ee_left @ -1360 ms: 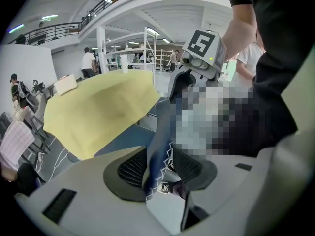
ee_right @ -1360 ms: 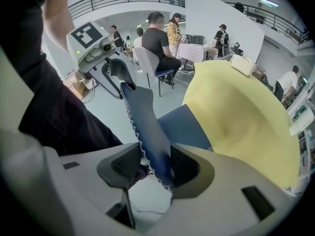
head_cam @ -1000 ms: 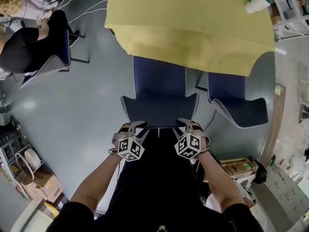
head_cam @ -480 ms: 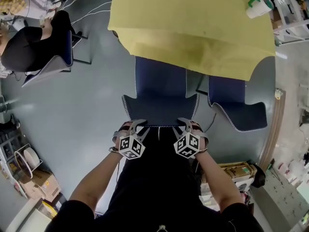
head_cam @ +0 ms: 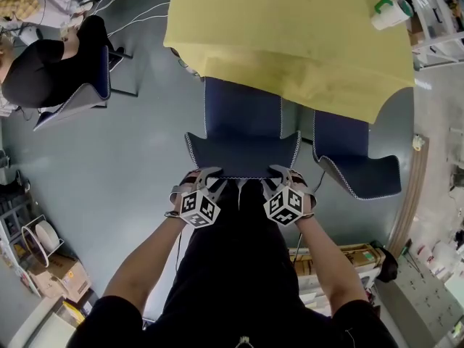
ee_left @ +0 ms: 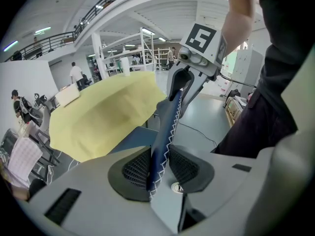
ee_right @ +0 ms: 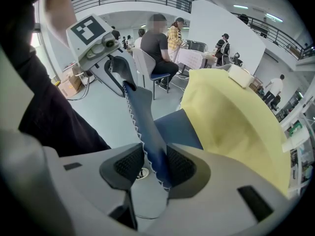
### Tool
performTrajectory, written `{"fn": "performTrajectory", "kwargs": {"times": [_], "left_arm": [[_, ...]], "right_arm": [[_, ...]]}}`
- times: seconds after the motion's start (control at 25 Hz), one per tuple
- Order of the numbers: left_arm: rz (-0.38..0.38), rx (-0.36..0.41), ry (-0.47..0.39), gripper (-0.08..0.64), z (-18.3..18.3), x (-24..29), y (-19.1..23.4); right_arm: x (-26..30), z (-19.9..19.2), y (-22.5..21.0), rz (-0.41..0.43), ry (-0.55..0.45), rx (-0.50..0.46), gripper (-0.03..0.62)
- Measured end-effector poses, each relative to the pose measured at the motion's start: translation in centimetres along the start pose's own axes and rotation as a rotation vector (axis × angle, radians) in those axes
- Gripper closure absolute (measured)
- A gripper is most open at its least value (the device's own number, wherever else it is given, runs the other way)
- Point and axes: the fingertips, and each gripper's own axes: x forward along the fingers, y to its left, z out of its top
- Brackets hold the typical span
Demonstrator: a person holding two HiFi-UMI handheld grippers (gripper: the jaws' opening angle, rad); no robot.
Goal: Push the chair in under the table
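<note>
Bright even overhead lighting, soft shadows; fisheye bending at edges; close foreground slightly soft.

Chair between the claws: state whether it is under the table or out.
Partly in: the chair seat's far end lies under the yellow-covered table; the rest shows.

Clamping the chair's navy, white-stitched back edge between the fingers of the left gripper. At the far end of that chair edge, held likewise by the right gripper, marker cube above. Left of the chair, yellow-draped worktop; right of the chair, dark clothing.
</note>
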Motion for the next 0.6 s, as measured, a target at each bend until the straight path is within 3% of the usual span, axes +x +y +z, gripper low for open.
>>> {"fn": "performTrajectory", "kwargs": {"times": [0.6], "left_arm": [[-0.005, -0.006, 0.0, 0.439, 0.7, 0.7, 3.3]], "right_arm": [[0.9, 1.5, -3.0, -0.022, 0.008, -0.001, 0.445]]}}
